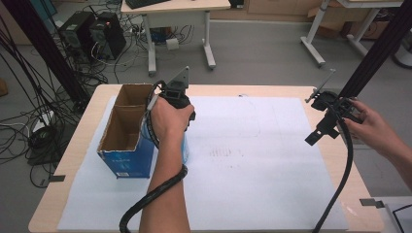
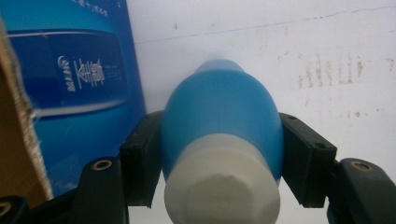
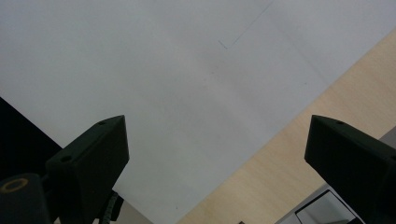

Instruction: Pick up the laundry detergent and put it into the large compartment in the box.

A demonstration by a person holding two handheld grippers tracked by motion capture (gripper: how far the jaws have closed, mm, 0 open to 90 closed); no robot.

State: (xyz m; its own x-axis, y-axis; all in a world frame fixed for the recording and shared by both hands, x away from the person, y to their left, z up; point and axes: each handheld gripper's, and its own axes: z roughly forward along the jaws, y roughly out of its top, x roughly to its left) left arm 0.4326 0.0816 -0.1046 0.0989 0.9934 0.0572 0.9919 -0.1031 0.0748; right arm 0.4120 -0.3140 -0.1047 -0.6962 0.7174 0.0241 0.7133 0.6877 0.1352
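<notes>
From above, a person's left hand (image 1: 170, 119) holds the left gripper (image 1: 177, 104) beside an open blue cardboard box (image 1: 127, 145) on a white sheet (image 1: 252, 165) covering the wooden table (image 1: 335, 160); the right gripper (image 1: 323, 128) hangs over the table's right edge. In the left gripper view, the jaws clench a blue rubber air-blower bulb (image 2: 222, 112) with a white base, just beside the box (image 2: 79, 79). In the right gripper view, the jaws stand wide apart, released, above the sheet (image 3: 163, 70) and table edge (image 3: 261, 177).

Even, soft indoor light fills the high view, with faint shadows. In the left gripper view the blue bulb (image 2: 223, 116) is blurred; the right gripper view looks dimmer and greyish.
</notes>
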